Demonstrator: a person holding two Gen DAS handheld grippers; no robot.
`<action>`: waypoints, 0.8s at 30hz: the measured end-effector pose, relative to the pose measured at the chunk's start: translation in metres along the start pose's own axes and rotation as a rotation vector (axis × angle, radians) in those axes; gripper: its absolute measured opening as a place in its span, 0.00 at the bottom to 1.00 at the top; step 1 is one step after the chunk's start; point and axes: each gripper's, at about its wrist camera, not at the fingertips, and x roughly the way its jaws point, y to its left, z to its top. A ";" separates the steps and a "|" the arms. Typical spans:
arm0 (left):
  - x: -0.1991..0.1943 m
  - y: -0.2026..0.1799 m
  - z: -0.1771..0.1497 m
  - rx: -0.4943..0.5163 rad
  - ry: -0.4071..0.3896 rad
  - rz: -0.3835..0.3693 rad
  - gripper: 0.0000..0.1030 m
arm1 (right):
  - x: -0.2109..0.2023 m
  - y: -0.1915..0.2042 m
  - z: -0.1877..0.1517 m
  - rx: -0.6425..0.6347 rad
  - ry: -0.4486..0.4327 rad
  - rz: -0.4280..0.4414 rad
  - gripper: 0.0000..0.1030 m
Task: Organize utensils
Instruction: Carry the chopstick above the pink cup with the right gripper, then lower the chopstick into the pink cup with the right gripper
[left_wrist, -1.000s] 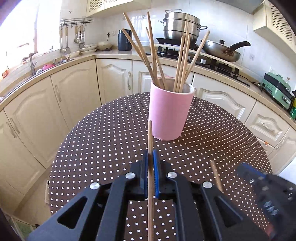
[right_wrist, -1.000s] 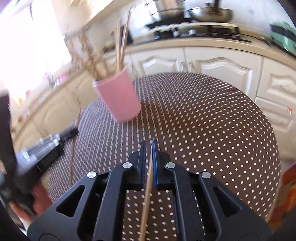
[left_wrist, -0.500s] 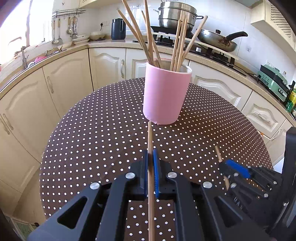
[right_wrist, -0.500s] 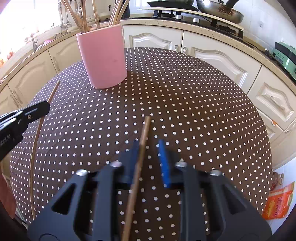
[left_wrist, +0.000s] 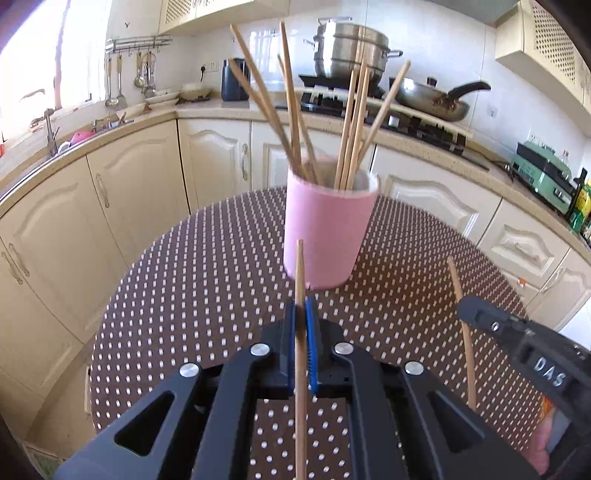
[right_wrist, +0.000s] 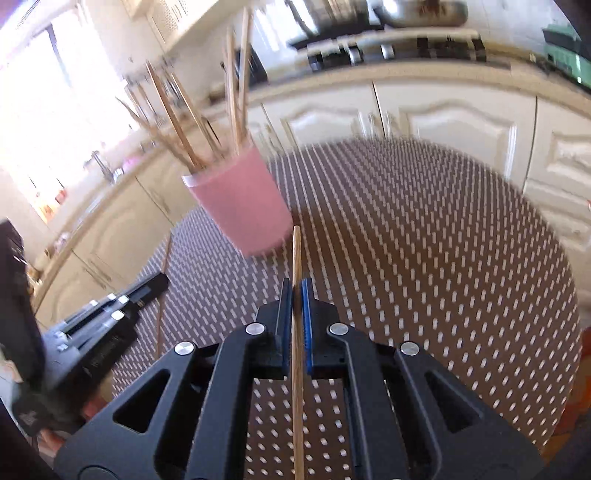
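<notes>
A pink cup (left_wrist: 328, 229) holding several wooden chopsticks (left_wrist: 351, 122) stands on the round dotted table (left_wrist: 192, 280). My left gripper (left_wrist: 301, 306) is shut on one chopstick (left_wrist: 300, 280), its tip pointing up toward the cup's base. At the right of the left wrist view the right gripper (left_wrist: 476, 314) carries another chopstick (left_wrist: 461, 306). In the blurred right wrist view my right gripper (right_wrist: 295, 291) is shut on that chopstick (right_wrist: 296, 254), and the cup (right_wrist: 243, 206) leans at upper left, with the left gripper (right_wrist: 147, 291) low at the left.
Cream kitchen cabinets (left_wrist: 133, 192) and a counter curve around the table. A stove with a steel pot (left_wrist: 351, 48) and a frying pan (left_wrist: 436, 98) stands behind the cup. A sink (left_wrist: 48, 136) is at the left, a green appliance (left_wrist: 543, 177) at the right.
My right gripper swung: half a second ago it looked down on the table with jaws apart around its chopstick, now it is shut and tilted toward the cup. The left gripper barely moved.
</notes>
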 end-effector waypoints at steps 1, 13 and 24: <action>-0.003 -0.001 0.004 0.001 -0.014 -0.001 0.06 | -0.002 0.001 0.006 0.002 -0.019 0.002 0.05; -0.033 -0.008 0.077 -0.010 -0.214 0.039 0.06 | -0.051 0.035 0.075 0.009 -0.256 0.033 0.05; -0.074 -0.009 0.149 -0.036 -0.394 0.037 0.06 | -0.086 0.056 0.145 -0.027 -0.410 0.027 0.05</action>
